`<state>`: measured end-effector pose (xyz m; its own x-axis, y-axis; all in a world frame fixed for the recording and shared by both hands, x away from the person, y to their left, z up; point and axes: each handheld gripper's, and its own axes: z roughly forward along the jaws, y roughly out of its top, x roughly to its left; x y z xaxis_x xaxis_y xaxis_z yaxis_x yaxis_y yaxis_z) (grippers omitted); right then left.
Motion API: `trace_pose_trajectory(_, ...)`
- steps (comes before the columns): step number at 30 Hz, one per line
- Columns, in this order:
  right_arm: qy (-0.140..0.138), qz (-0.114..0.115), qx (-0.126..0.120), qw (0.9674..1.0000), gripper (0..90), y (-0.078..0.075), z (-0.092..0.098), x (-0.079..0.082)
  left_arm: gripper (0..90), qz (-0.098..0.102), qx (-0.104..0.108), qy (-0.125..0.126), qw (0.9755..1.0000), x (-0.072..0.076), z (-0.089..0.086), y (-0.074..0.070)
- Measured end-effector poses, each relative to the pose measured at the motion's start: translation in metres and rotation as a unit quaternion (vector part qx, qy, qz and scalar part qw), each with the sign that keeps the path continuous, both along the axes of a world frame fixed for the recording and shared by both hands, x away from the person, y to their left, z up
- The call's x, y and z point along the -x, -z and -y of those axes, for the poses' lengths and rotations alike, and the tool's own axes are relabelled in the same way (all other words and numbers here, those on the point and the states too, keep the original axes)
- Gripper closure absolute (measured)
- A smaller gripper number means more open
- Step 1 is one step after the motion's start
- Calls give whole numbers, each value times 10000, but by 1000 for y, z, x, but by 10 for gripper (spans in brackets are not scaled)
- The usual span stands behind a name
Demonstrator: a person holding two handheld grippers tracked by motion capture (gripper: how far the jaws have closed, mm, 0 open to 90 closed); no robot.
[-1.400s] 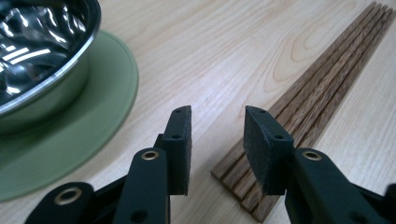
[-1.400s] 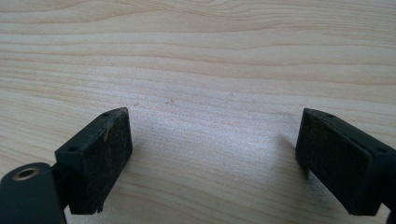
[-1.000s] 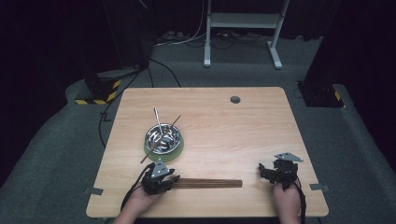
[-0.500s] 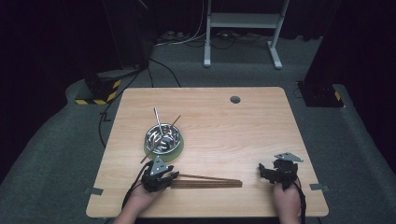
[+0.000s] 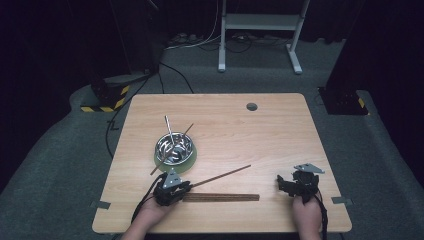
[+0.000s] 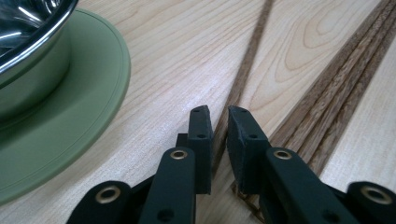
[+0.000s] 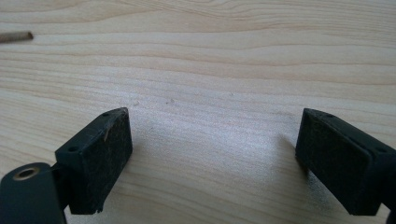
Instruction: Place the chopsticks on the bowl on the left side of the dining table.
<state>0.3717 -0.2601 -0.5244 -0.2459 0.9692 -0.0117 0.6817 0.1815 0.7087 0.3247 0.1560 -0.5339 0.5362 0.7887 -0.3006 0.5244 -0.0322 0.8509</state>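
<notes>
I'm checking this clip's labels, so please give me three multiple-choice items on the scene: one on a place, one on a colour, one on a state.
1. Where does the steel bowl stand?
A. on a green saucer
B. on the bare table
C. on the floor

2. What colour is the saucer?
A. red
B. green
C. white

3. How are the left tongs?
A. wide open over the bowl
B. lying apart from the hand
C. closed on a thin brown stick

Answers:
1 A: the saucer's rim rings the bowl's base.
2 B: its rim shows green in the left gripper view.
3 C: the jaws have just been closing, and the stick runs out from between them, slanting off the bundle of sticks.
</notes>
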Motion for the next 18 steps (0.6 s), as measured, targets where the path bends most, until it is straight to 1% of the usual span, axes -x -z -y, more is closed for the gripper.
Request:
trace_pose_trajectory(2, -1, 1, 0, 10000, 107, 0, 0, 0, 814, -8, 47, 0, 10000, 1, -1, 0)
trace_pose_trajectory(4, 1, 0, -2, 10000, 107, 0, 0, 0, 822, -24, 15, 25, 10000, 1, -2, 0)
trace_pose_trajectory(8, 0, 0, -1, 10000, 107, 0, 0, 0, 817, -31, 39, -20, 10000, 1, -7, 0)
trace_pose_trajectory(9, 0, 0, 0, 10000, 107, 0, 0, 0, 817, -32, 4, -19, 10000, 1, -9, -1)
trace_pose_trajectory(10, -1, 0, 1, 10000, 107, 0, 0, 0, 786, -57, 8, -23, 10000, 0, -10, -1)
trace_pose_trajectory(11, 0, 1, -1, 10000, 107, 0, 0, 0, 725, -40, 39, -74, 10000, -1, -9, -1)
trace_pose_trajectory(12, 0, 1, -1, 10000, 107, 0, 0, 0, 725, -30, 79, -129, 9999, -2, -8, 0)
trace_pose_trajectory(13, 0, 0, -1, 10000, 107, 0, 0, 0, 697, 21, 94, -194, 9998, -2, -4, 1)
trace_pose_trajectory(14, 0, 0, -1, 10000, 107, 0, 0, 0, 695, 21, 94, -194, 9998, -2, -4, 1)
trace_pose_trajectory(16, 0, 0, 0, 10000, 107, 0, 0, 0, 695, 16, -34, -130, 9999, -3, -3, 0)
trace_pose_trajectory(17, -4, 4, 6, 10000, 107, 0, 0, 0, 709, 46, 21, -178, 9998, -4, -1, 1)
trace_pose_trajectory(18, -4, 4, 6, 10000, 107, 0, 0, 0, 726, 46, 21, -178, 9998, -4, -1, 1)
